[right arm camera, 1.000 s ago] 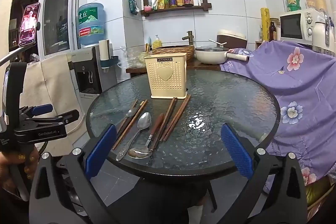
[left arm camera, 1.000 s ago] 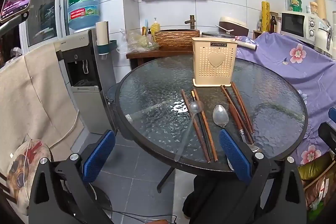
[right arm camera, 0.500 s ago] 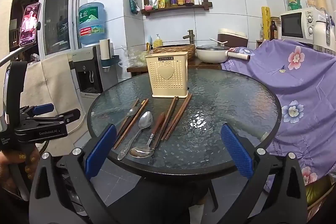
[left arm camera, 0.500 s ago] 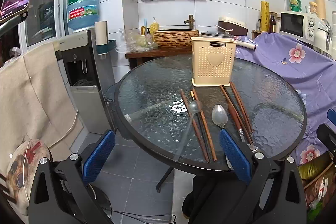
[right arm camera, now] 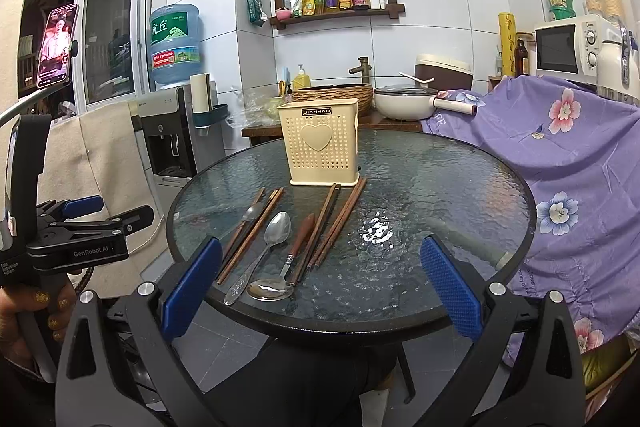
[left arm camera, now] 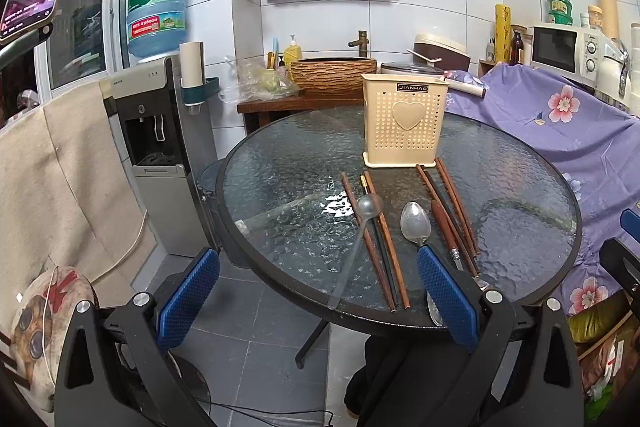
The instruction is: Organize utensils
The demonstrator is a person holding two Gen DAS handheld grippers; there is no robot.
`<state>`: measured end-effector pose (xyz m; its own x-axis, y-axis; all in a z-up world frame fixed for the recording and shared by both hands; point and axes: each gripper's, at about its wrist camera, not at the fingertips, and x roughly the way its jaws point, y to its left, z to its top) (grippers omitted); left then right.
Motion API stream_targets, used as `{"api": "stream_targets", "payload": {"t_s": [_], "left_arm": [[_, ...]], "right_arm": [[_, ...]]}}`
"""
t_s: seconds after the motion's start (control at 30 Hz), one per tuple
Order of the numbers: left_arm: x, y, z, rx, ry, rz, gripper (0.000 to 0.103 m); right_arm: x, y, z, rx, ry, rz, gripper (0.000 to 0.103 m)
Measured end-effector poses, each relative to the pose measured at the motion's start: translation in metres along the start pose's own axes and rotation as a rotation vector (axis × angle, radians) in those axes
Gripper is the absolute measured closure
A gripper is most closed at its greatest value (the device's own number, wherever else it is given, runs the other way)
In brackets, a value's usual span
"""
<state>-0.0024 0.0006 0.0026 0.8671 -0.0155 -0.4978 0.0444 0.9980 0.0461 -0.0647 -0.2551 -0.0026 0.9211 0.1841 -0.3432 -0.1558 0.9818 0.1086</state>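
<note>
Cream utensil holder (right arm camera: 322, 143) upright toward the far side of the round glass table (right arm camera: 448, 195), heart on its front; contents hidden behind the perforated wall, cannot tell. In front of the holder, flat on the glass, all the utensils: left of centre, a brown chopstick group (left arm camera: 378, 235) with a thin clear-handled spoon (left arm camera: 362, 227) lying across it; next, a steel spoon (right arm camera: 276, 231) with bowl toward the holder; then a wooden-handled spoon (right arm camera: 296, 247), bowl at the near rim; right of it, more chopsticks (right arm camera: 340, 223) reaching almost to the holder's base. Three spoons counted; chopstick count unclear. Nothing between holder and utensils. Left gripper (left arm camera: 318, 301) spread wide, holding nothing, short of the near rim. Right gripper (right arm camera: 320, 291) likewise wide and empty.
</note>
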Motion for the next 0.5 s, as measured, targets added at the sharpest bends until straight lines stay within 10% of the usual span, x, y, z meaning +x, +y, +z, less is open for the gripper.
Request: {"api": "stream_targets", "payload": {"t_s": [0.5], "left_arm": [[-0.0017, 0.0002, 0.0006, 0.0, 0.001, -0.001, 0.006]], "right_arm": [[0.0003, 0.0013, -0.0007, 0.001, 0.001, 0.001, 0.005]]}}
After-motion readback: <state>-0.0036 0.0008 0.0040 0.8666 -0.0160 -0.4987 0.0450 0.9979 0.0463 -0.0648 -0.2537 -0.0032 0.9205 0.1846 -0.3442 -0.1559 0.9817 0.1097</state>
